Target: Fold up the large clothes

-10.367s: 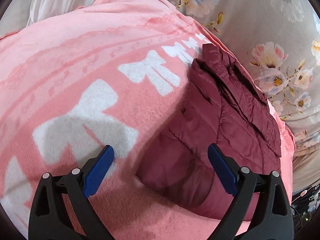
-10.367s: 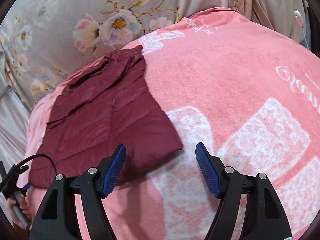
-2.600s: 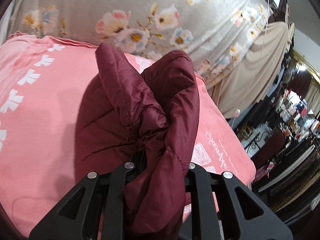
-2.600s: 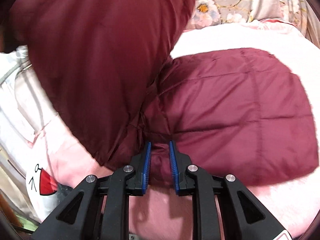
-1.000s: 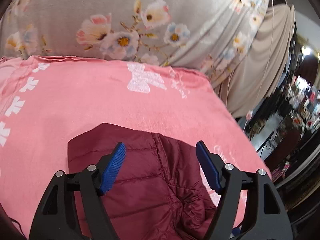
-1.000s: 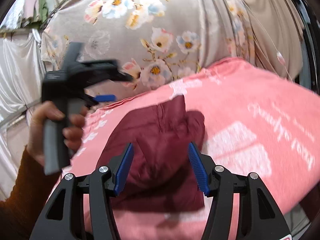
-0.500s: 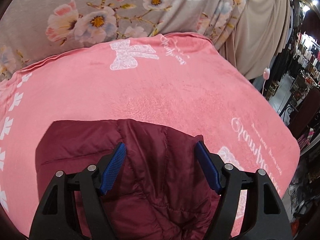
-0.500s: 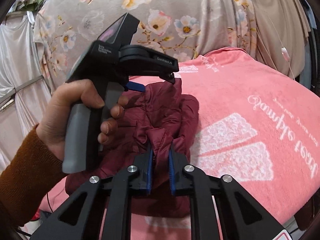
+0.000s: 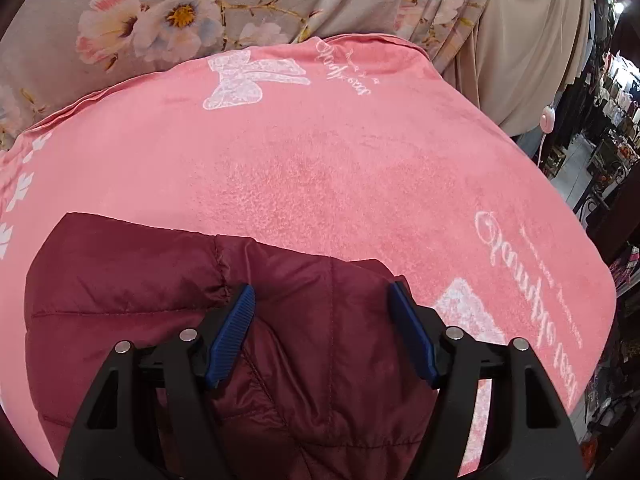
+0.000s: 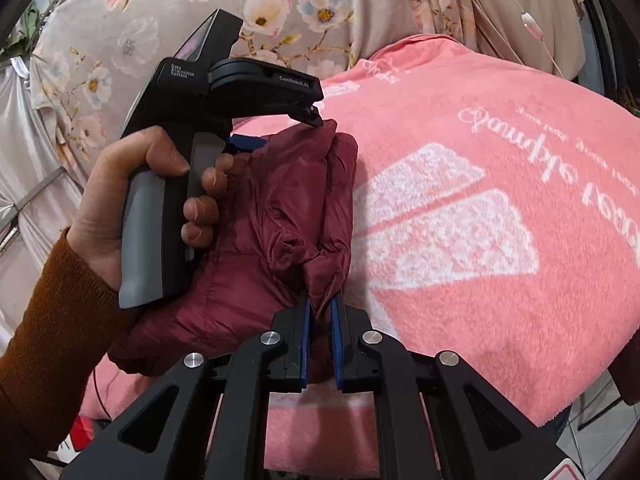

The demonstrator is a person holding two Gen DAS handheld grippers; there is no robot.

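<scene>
Jacket (image 10: 256, 240), the puffy maroon one, sits bunched up in the lower left of both views on the pink blanket (image 9: 320, 168). The right gripper (image 10: 319, 344) is pinched tight on a wad of its edge, while the left gripper (image 9: 322, 334) hangs wide open over the top fold, gripping nothing. My worry: that slick fabric could slide out of such a small pinch, or the stacked layers flop open if only one side gets pulled.

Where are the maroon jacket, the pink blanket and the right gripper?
maroon jacket (image 9: 120, 280): left wrist view, quilted panel.
pink blanket (image 9: 340, 160): left wrist view, bare middle.
right gripper (image 10: 320, 312): right wrist view, between its fingertips.
</scene>
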